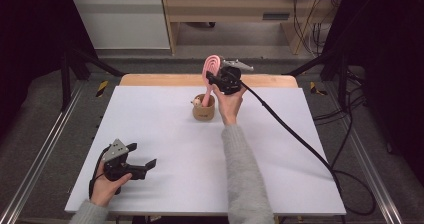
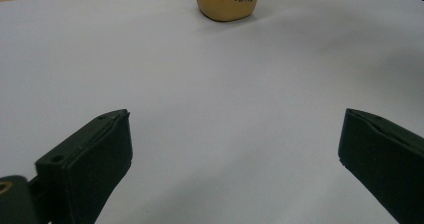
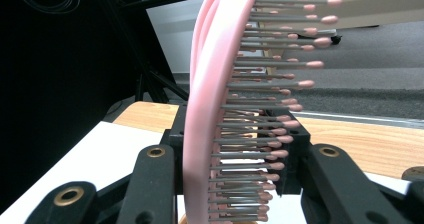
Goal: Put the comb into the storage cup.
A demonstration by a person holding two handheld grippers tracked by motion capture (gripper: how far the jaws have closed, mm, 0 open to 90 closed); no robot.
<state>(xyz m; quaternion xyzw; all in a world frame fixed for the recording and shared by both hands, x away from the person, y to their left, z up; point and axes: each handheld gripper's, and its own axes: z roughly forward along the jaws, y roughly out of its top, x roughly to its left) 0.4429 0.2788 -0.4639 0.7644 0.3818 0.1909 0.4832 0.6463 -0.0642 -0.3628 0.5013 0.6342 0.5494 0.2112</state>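
Hairbrush point(image 3: 220, 109) handle hidden behind right gripper point(image 1: 216, 79) in high view; top of head cut off in right gripper view. Pink brush, looped frame, grey bristles with pink tips (one side only), held upright above tan cup point(image 1: 204, 109) near far desk point(image 1: 165, 134) edge. Right fingers pinching brush. Left gripper point(image 1: 142, 159) low over near left corner, fingers point(image 2: 85, 159) spread, nothing between. Cup contents hard to make out.
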